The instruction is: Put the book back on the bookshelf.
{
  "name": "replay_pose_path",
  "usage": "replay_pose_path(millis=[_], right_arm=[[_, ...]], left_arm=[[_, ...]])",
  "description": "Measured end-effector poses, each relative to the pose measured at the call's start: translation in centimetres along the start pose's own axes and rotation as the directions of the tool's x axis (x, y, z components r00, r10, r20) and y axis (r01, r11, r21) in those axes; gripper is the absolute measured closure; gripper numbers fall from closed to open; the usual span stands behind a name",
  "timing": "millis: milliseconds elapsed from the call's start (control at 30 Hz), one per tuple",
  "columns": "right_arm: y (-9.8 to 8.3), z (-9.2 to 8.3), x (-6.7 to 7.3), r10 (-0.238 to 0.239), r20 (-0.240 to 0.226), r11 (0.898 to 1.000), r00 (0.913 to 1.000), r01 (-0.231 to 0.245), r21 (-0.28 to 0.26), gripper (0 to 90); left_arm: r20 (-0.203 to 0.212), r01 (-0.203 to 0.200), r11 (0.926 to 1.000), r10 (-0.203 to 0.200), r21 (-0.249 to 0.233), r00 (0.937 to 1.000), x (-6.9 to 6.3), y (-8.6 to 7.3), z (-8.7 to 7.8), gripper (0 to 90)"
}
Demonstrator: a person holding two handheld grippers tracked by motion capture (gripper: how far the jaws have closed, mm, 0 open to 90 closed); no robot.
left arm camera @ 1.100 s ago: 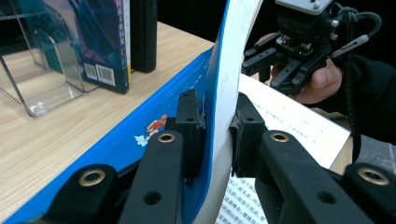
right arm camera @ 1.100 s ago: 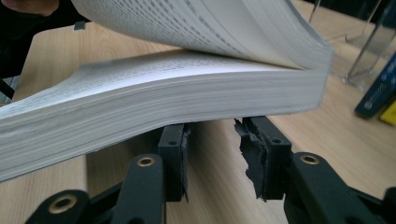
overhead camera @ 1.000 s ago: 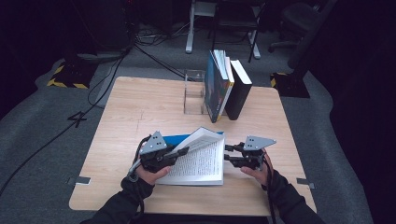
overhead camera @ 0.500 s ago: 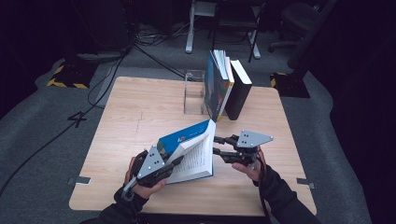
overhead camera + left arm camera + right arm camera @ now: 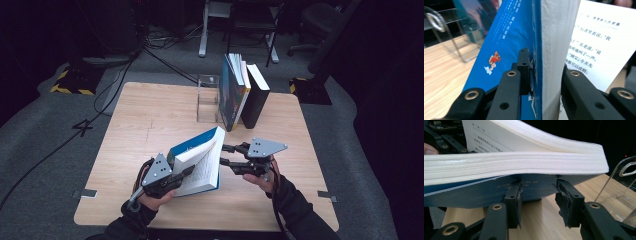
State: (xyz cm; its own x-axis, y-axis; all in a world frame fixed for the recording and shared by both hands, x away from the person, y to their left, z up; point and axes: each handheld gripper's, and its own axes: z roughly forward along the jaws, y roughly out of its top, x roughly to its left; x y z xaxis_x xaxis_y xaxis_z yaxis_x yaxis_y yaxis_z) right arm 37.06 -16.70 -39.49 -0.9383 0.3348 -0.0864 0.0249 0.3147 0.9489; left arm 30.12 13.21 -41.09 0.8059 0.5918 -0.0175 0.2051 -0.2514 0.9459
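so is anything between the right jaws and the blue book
Nothing visible. The right gripper sits just beside the open edge of the blue book, jaws apart with only bare table between them. The left gripper is shut on the book's other side, clear of that gap.

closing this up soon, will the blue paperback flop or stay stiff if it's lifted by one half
Likely floppy: the blue paperback has a thin cover and its pages already curve. The left gripper clamps one thick half, so the free half may swing or slip.

Glossy blue paperback [image 5: 197,162], matt wooden table [image 5: 150,115]
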Motion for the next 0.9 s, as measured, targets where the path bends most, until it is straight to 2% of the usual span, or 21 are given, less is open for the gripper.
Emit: replay_pose_path(millis=[67, 100, 200, 233, 300, 367, 400, 433, 500, 567, 667, 733, 900], right_arm=[[0.0, -0.8, -0.2, -0.009, 0.026, 1.000, 0.9996, 0.009, -0.014, 56.9], [0.0, -1.1, -0.2, -0.013, 0.035, 1.000, 0.9993, 0.014, -0.016, 57.0], [0.2, -1.9, -0.1, -0.027, 0.052, 0.999, 0.9983, 0.029, -0.024, 57.0], [0.6, -2.8, -0.1, -0.040, 0.070, 0.999, 0.9968, 0.042, -0.026, 57.0], [0.8, -3.1, -0.2, -0.043, 0.076, 0.999, 0.9961, 0.046, -0.028, 57.0], [1.3, -3.7, -0.1, -0.067, 0.103, 0.997, 0.9925, 0.069, -0.019, 57.0], [1.8, -4.1, 0.1, -0.093, 0.122, 0.995, 0.9881, 0.095, -0.011, 57.1], [1.8, -4.1, 0.1, -0.093, 0.122, 0.995, 0.9881, 0.095, -0.011, 57.1], [2.2, -4.3, 0.0, -0.108, 0.136, 0.994, 0.9848, 0.109, 0.000, 57.0], [2.6, -4.3, -0.4, -0.123, 0.166, 0.992, 0.9785, 0.122, 0.015, 57.0], [2.6, -4.2, -0.7, -0.097, 0.169, 0.995, 0.9808, 0.098, 0.006, 56.9], [2.6, -4.1, -0.6, -0.099, 0.169, 0.995, 0.9805, 0.100, 0.002, 56.9], [2.9, -3.2, 0.1, -0.105, 0.172, 0.994, 0.9795, 0.108, -0.010, 54.4]], left_arm=[[0.026, -0.004, 1.0000, 0.004, -0.008, 0.9997, 0.0, 0.3, 0.4, 75.4], [0.052, -0.010, 0.9998, 0.011, -0.015, 0.9986, -0.1, 0.7, 0.9, 75.5], [0.076, -0.008, 0.9995, 0.011, -0.029, 0.9971, -0.3, 1.1, 1.4, 75.5], [0.091, -0.009, 0.9993, 0.012, -0.036, 0.9958, -0.4, 1.5, 1.7, 75.5], [0.109, -0.005, 0.9988, 0.011, -0.048, 0.9940, -0.5, 1.9, 2.2, 75.5], [0.136, 0.003, 0.9975, 0.006, -0.071, 0.9907, -0.5, 2.3, 2.6, 75.2], [0.141, 0.000, 0.9968, 0.011, -0.080, 0.9899, -0.5, 2.5, 2.8, 75.3], [0.144, -0.005, 0.9958, 0.019, -0.092, 0.9894, -0.5, 2.7, 3.0, 75.3], [0.161, 0.009, 0.9931, 0.010, -0.117, 0.9869, -0.3, 3.1, 3.4, 75.2], [0.160, -0.007, 0.9917, 0.028, -0.128, 0.9867, -0.2, 3.4, 3.7, 74.0], [0.155, -0.020, 0.9911, 0.041, -0.131, 0.9871, 0.0, 3.5, 3.7, 73.4], [0.151, -0.016, 0.9908, 0.036, -0.134, 0.9880, 0.0, 3.4, 3.5, 73.4], [0.099, -0.037, 0.9914, 0.050, -0.126, 0.9938, -0.2, 2.8, 2.0, 71.9]])
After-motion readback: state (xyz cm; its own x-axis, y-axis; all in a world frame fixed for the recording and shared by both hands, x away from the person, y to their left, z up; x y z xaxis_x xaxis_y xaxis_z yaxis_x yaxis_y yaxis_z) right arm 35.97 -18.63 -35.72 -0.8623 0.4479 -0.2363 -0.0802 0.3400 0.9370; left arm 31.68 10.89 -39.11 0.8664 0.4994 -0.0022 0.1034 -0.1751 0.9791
